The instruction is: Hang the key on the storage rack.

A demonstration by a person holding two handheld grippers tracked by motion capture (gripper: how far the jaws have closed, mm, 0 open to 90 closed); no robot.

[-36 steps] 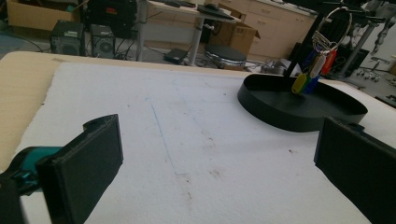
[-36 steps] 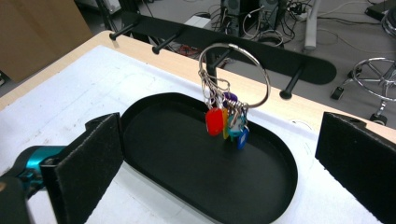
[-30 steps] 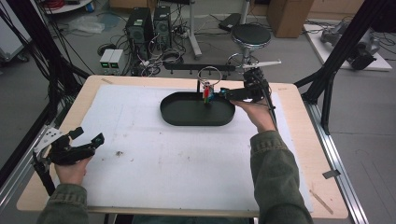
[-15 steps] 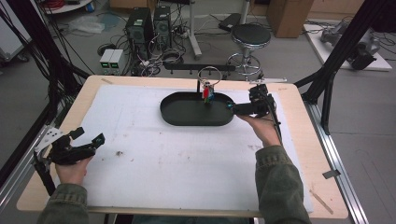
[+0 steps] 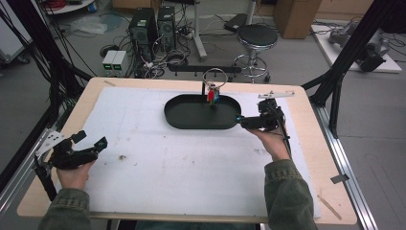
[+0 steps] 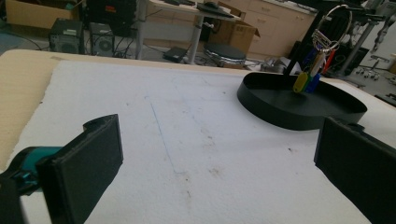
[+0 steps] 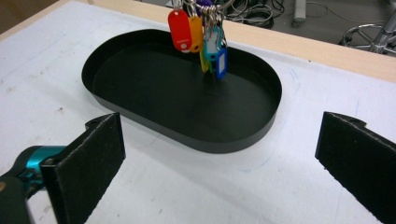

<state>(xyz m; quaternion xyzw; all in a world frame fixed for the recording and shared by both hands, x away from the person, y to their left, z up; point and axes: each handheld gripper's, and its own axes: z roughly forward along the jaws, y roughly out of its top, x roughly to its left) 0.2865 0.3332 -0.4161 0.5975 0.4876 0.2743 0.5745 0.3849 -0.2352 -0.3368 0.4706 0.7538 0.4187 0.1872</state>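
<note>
A black oval tray (image 5: 191, 115) lies at the back middle of the white mat. Above its far side a bunch of coloured key tags (image 5: 211, 95) hangs from a metal ring (image 5: 213, 75) on a black stand. My right gripper (image 5: 239, 120) sits just off the tray's right end, pointing at it, open and holding nothing. In the right gripper view the open right gripper (image 7: 219, 168) frames the tray (image 7: 210, 140), with the key tags (image 7: 201, 42) beyond. My left gripper (image 5: 91, 139) rests open at the mat's left edge. The left gripper view looks between its jaws at the tray (image 6: 280, 119) and key tags (image 6: 310, 77).
A white foam mat (image 5: 191, 167) covers most of the wooden table (image 5: 316, 158). A thin wooden stick (image 5: 330, 207) lies near the front right corner. Black frame posts (image 5: 344, 57) stand at both sides. A stool (image 5: 257, 36) and computer boxes (image 5: 153, 24) sit on the floor behind.
My right gripper has drawn back from the key tags over the tray's right end, toward the person and down to beside the tray. The left gripper has barely moved.
</note>
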